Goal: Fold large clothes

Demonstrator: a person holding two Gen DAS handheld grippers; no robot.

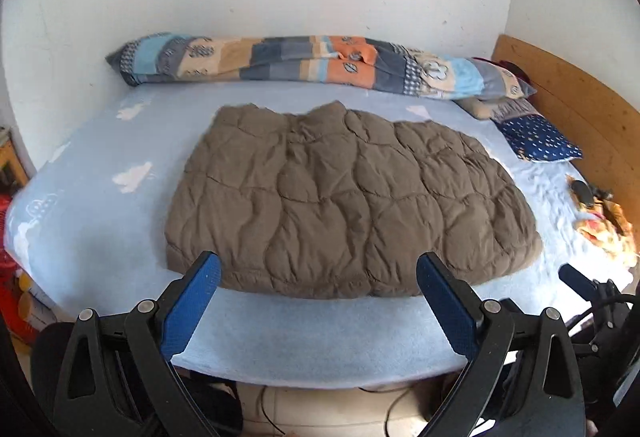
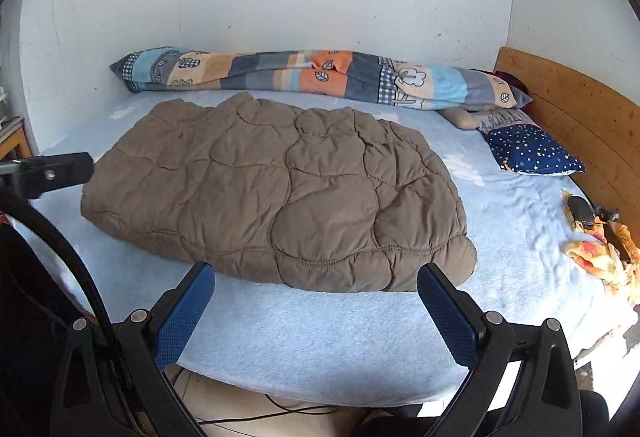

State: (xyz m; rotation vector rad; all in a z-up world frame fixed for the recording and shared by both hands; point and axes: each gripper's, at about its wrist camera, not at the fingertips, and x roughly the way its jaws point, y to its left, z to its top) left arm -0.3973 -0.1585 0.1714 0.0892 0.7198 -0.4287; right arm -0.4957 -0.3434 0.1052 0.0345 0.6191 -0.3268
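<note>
A brown quilted jacket [image 1: 348,197] lies flat on the light blue bed sheet [image 1: 100,233], folded into a rough rectangle with its collar toward the far wall. It also shows in the right wrist view [image 2: 280,193]. My left gripper [image 1: 318,269] is open and empty, hovering over the jacket's near hem. My right gripper [image 2: 316,277] is open and empty, just in front of the jacket's near right corner. Part of the left gripper's body [image 2: 48,173] shows at the left of the right wrist view.
A rolled patchwork blanket [image 1: 304,61] lies along the far wall. A navy starred pillow [image 1: 536,139] and a wooden headboard [image 1: 572,109] are at the right. A crumpled yellow cloth with dark items [image 1: 600,221] sits near the right edge. Cables lie on the floor [image 2: 280,413].
</note>
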